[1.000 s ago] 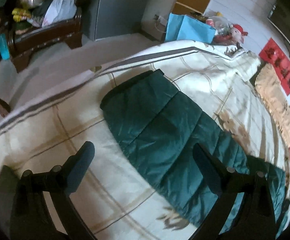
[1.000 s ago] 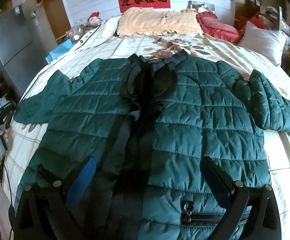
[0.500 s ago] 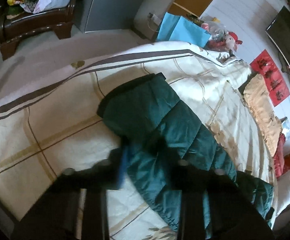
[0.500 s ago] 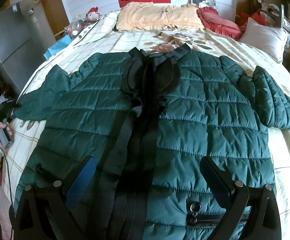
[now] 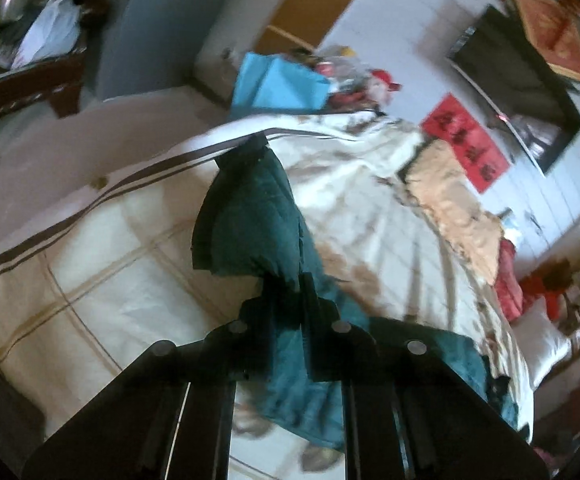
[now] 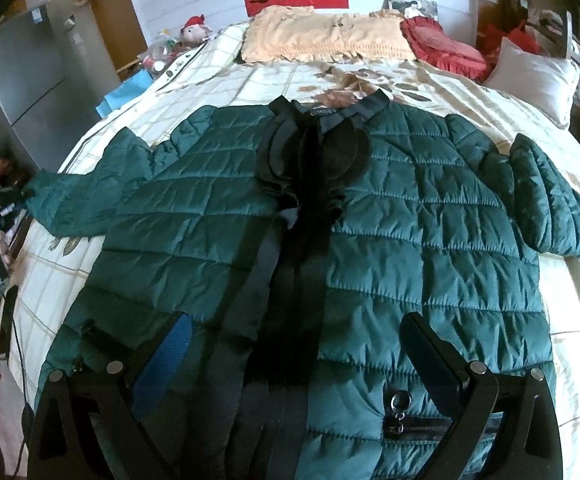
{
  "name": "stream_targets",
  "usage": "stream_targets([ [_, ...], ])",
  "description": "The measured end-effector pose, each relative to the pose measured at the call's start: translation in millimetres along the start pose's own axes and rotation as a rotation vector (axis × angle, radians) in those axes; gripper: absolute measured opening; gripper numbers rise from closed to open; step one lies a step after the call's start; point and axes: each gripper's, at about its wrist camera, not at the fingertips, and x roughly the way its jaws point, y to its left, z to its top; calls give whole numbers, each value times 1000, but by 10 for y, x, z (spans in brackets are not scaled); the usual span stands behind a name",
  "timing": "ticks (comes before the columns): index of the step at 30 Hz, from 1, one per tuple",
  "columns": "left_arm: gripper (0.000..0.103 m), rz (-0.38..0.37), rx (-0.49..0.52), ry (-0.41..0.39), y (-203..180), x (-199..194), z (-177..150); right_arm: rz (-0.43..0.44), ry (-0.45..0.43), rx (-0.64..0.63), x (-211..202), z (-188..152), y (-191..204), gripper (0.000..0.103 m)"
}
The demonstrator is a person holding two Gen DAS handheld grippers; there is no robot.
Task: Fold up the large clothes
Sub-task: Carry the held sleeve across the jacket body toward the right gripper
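My left tool (image 5: 285, 292) is clamped tight on the green jacket's sleeve (image 5: 249, 216), cuff lifted off the bed (image 5: 101, 264) at frame centre. My right tool (image 6: 294, 348) gapes wide with nothing in it, low in its frame over the hem of the jacket (image 6: 410, 216), which lies spread front-up across the bed, collar toward the pillows (image 6: 322, 36) at the top.

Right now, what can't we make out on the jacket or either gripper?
- Left wrist view: motion-blurred; left gripper fingertips buried in the sleeve, contact point hidden.
- Right wrist view: jacket hem cut off by the bottom edge and right gripper body.
- Zipper pull: too small for detail.
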Motion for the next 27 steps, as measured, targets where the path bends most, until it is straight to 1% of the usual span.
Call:
stream_targets([
  [5, 9, -51, 77, -16, -427, -223, -76, 13, -8, 8, -75, -25, -17, 103],
  [10, 8, -104, 147, -11, -855, -371, -237, 10, -24, 7, -179, -56, -63, 103],
  [16, 8, -177, 242, 19, -1384, -492, -533, -2, -39, 29, -279, -67, -188, 103],
  [22, 8, -229, 309, 73, -1856, -485, -871, 4, -60, 59, -378, -66, -276, 103],
  [27, 7, -269, 351, 109, -2172, -502, -1132, 7, -66, 56, -417, -87, -301, 103],
])
